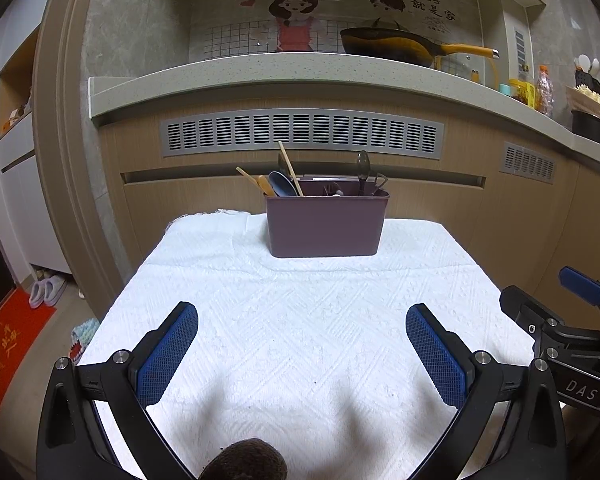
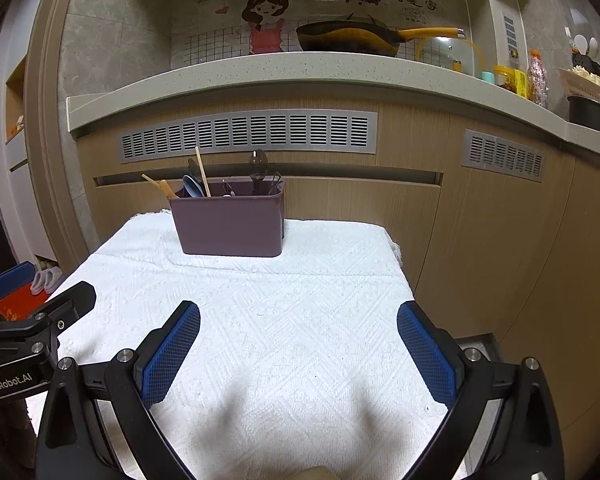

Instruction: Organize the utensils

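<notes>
The left gripper (image 1: 302, 344), a black two-finger hand-held unit with blue textured pads, hangs above the near half of the white woven cloth (image 1: 300, 320) with its jaws spread wide and nothing between them. The right gripper (image 2: 299, 340), of the same build, hangs beside it in the same condition: jaws wide, empty. Each unit shows at the edge of the other's view, so the two are near but apart.

The mauve plastic utensil caddy (image 1: 326, 226) stands upright at the far end of the cloth, close to the wooden cabinet front (image 1: 440, 200). It holds the utensils: wooden chopsticks (image 1: 290, 168), a blue spoon (image 1: 282, 184), a dark ladle-shaped spoon (image 1: 363, 170) and a dark wire-handled tool (image 1: 380, 184) stand in it, handles and bowls above the rim. Which compartment each occupies cannot be told from this height.

Task status, as a judgement: no loose utensil lies on the visible cloth, so either collection is complete or sorting inside the caddy has not yet begun.

Clearance: the cloth between grippers and caddy is bare, giving an unobstructed straight approach. The cloth drops off at the left and right edges; the right gripper is near the right edge. The grey speckled countertop (image 2: 260, 68) overhangs above the caddy, limiting upward room when lifting long utensils.
</notes>
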`<state>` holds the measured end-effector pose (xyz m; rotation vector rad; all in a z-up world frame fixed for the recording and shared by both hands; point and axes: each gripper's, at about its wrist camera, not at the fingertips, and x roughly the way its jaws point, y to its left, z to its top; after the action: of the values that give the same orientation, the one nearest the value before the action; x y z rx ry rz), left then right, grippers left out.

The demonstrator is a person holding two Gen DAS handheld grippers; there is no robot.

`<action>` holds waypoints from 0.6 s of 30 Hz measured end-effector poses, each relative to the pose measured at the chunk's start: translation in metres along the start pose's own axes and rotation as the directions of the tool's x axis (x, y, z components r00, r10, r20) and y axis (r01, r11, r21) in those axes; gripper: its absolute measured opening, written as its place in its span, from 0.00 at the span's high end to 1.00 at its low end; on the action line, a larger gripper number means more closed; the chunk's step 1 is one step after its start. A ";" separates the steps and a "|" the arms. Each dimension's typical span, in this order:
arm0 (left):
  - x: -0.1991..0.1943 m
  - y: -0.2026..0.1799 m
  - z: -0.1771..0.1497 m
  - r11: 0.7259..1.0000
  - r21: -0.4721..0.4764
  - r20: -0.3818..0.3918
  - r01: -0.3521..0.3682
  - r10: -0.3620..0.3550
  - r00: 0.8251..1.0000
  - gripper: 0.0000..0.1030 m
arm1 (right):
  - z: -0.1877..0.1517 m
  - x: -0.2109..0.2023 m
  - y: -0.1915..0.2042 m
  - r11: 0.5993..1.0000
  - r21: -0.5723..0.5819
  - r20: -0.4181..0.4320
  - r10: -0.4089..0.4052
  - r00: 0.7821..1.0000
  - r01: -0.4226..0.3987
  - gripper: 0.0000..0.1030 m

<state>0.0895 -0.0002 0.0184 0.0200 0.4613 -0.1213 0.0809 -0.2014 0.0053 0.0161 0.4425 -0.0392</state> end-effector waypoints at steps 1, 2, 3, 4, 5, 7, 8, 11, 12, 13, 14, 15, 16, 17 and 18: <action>0.000 0.000 0.000 1.000 -0.001 0.001 0.000 0.000 1.000 0.00 | 0.000 0.000 0.000 1.000 -0.001 0.001 0.001 1.000 -0.001 0.05; 0.000 0.000 0.000 1.000 -0.001 0.001 0.001 -0.001 1.000 0.00 | 0.000 0.000 0.000 1.000 -0.001 0.002 0.001 1.000 -0.001 0.05; 0.001 0.001 0.000 1.000 0.000 0.001 0.001 -0.001 1.000 0.00 | 0.000 0.000 0.000 1.000 -0.002 0.002 0.001 1.000 -0.001 0.05; 0.000 0.001 0.000 1.000 0.000 0.001 0.001 -0.001 1.000 0.00 | 0.000 -0.001 0.000 1.000 -0.002 0.003 0.001 1.000 -0.001 0.05; 0.000 0.001 0.000 1.000 -0.001 0.001 0.000 0.000 1.000 0.00 | 0.000 -0.001 0.000 1.000 -0.003 0.003 0.001 1.000 -0.001 0.05; -0.001 0.000 0.000 1.000 0.000 0.001 -0.001 0.001 1.000 0.00 | 0.000 -0.001 0.000 1.000 -0.002 0.002 0.001 1.000 -0.001 0.05; -0.001 0.001 0.000 1.000 0.000 0.001 -0.002 0.002 1.000 0.00 | 0.000 -0.001 0.000 1.000 -0.002 0.003 0.000 1.000 0.000 0.05; -0.001 0.000 -0.001 1.000 0.000 0.001 -0.003 0.003 1.000 0.00 | 0.000 -0.001 0.000 1.000 -0.003 0.005 0.001 1.000 -0.001 0.05; -0.001 0.000 -0.001 1.000 -0.001 0.001 -0.003 0.003 1.000 0.00 | 0.001 -0.001 0.000 1.000 -0.004 0.005 0.002 1.000 -0.002 0.05; -0.001 0.001 -0.001 1.000 -0.001 0.000 -0.001 0.001 1.000 0.00 | 0.001 -0.002 0.000 1.000 -0.005 0.006 0.001 1.000 -0.001 0.05; -0.001 0.000 -0.001 1.000 0.000 0.000 -0.002 0.002 1.000 0.00 | 0.001 -0.002 0.000 1.000 -0.006 0.006 0.002 1.000 -0.002 0.05; -0.001 0.000 -0.001 1.000 0.000 -0.001 -0.003 0.003 1.000 0.00 | 0.001 -0.002 0.000 1.000 -0.006 0.006 0.003 1.000 -0.003 0.05; -0.001 0.000 -0.001 1.000 -0.001 -0.001 -0.003 0.003 1.000 0.00 | 0.001 -0.002 0.000 1.000 -0.006 0.005 0.004 1.000 -0.003 0.05; -0.001 0.000 -0.001 1.000 -0.003 -0.002 -0.002 0.002 1.000 0.00 | 0.001 -0.002 0.000 1.000 -0.006 0.005 0.004 1.000 -0.004 0.05; -0.002 0.001 -0.001 1.000 -0.004 -0.003 -0.002 0.002 1.000 0.00 | 0.001 -0.002 0.000 1.000 -0.006 0.005 0.004 1.000 -0.004 0.05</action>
<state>0.0878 0.0006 0.0182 0.0166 0.4647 -0.1185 0.0795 -0.2014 0.0070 0.0106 0.4375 -0.0341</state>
